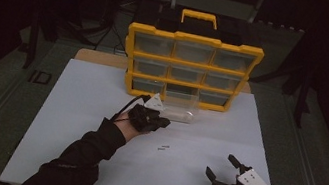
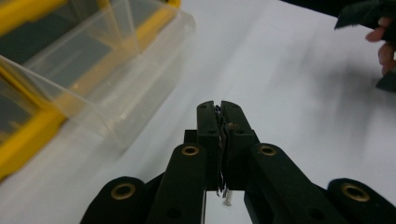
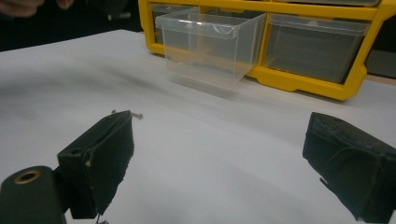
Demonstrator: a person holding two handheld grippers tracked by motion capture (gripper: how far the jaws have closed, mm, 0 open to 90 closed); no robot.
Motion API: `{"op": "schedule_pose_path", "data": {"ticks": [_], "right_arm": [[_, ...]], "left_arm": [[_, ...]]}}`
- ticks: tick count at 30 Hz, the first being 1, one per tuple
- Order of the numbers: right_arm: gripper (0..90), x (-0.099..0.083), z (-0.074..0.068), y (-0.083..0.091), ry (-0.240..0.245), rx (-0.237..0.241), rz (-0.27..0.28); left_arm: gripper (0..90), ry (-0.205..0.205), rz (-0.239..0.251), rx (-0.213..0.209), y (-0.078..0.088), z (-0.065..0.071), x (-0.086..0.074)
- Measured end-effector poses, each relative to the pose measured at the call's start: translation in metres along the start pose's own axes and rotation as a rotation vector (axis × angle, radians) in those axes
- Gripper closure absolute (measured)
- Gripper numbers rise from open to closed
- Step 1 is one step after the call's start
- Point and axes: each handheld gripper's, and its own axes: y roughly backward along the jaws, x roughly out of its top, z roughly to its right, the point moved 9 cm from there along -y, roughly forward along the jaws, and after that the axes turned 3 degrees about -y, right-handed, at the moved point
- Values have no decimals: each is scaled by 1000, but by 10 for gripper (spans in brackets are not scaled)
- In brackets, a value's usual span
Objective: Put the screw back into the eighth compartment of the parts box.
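My left gripper (image 1: 160,121) hovers above the white board just in front of a clear plastic drawer (image 1: 181,109) that is pulled out of a yellow organizer (image 1: 196,39). In the left gripper view its jaws (image 2: 219,106) are shut, with a small screw (image 2: 227,199) pinched between the pads and its tip poking out below. The drawer (image 2: 93,79) lies to the left of the jaws there. Two small screws (image 1: 162,148) lie on the board between the hands. My right gripper (image 1: 222,167) rests near the front right of the board, open, with nothing between its pads (image 3: 107,154).
The organizer (image 3: 299,79) stands upright at the back of the white board (image 1: 76,123), with rows of clear drawers in it. The loose screws (image 3: 136,115) lie ahead of the right jaws. Dark floor surrounds the table.
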Motion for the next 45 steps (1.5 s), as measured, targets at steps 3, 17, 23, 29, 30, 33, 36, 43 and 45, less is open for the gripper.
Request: {"op": "schedule_pose_path", "data": {"ticks": [3,17,23,29,30,33,36,43,45], "right_arm": [[88,0,0,0,-1,-2,-1],[88,-1,0,0,1,1,-3],[88,-1,0,0,-1,1,-2],[88,-1,0,-1,-1,4,-5],[88,-1,0,0,0,4,-4],[88,-1,0,0,0,5,-5],[88,-2,0,-1,-1,6,-6],[88,-1,0,0,0,6,-6],[88,-1,0,0,0,6,-6]], "left_arm": [[866,-8,20,10,6,-2,11],[867,-11,66,51,15,-16,51],[866,16,93,72,13,-23,65],[866,59,117,94,4,-30,73],[866,67,120,96,2,-31,74],[866,76,116,110,-3,-35,74],[866,86,101,121,-10,-39,72],[866,112,54,134,-26,-48,64],[865,118,44,135,-30,-50,62]]}}
